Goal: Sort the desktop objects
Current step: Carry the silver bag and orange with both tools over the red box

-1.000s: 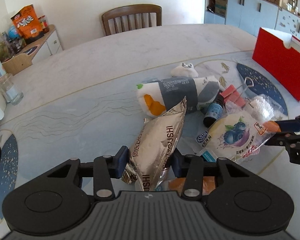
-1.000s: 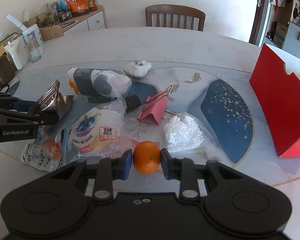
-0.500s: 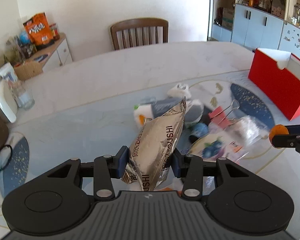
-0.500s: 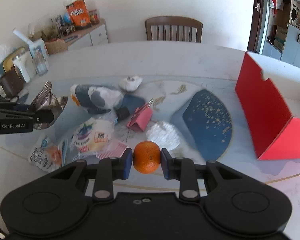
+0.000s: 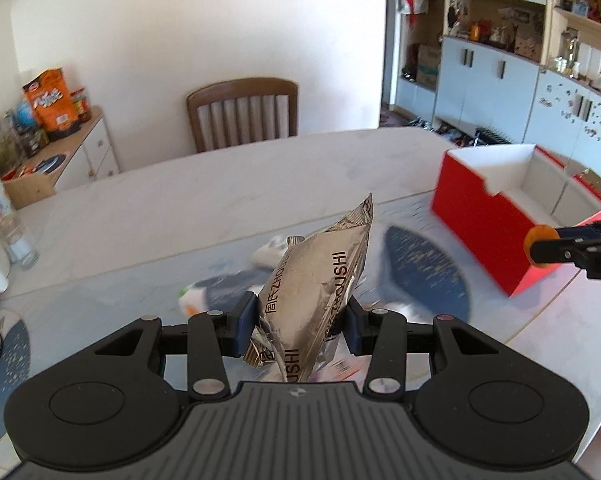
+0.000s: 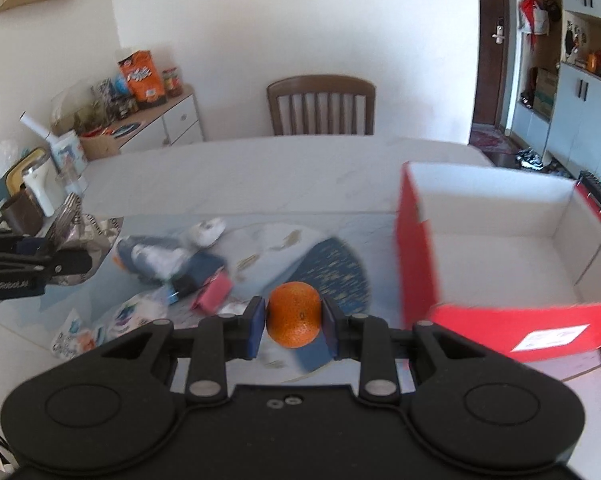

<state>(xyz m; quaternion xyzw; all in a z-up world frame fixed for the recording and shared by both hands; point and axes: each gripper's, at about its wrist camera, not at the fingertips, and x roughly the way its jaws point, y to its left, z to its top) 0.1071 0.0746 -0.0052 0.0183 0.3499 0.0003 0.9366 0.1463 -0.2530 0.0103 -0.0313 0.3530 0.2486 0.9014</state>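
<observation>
L gripper [image 5: 300, 326] is clamped on a crinkled silver foil snack bag [image 5: 316, 304], printed w/ dark lettering, its top corner sticking up and tilted toward the red box [image 5: 488, 236]. R gripper [image 6: 293, 326] is closed on a round, dimpled orange [image 6: 294, 314], pads pressing both sides. Both are held up in the air, clear of the table [image 6: 260, 172].

Red box: cardboard, rectangular, open top, white inside, standing on the pale marble-look table. Orange hangs just left of the box's near corner in R wrist view; foil bag is well left of the box.

Left of the box on the table: a blurred heap of soft plastic packets [image 6: 140, 312] and a pink clip [image 6: 214, 296], details too smeared to read.

R wrist view alone shows the white label [image 6: 552, 336] on the box's near flap and the box's full bare interior. L wrist view alone shows the bag's print; there the orange is only a small disc in the other gripper, in front of the box's side.

Behind the table, a slatted wooden chair [image 5: 242, 114].
</observation>
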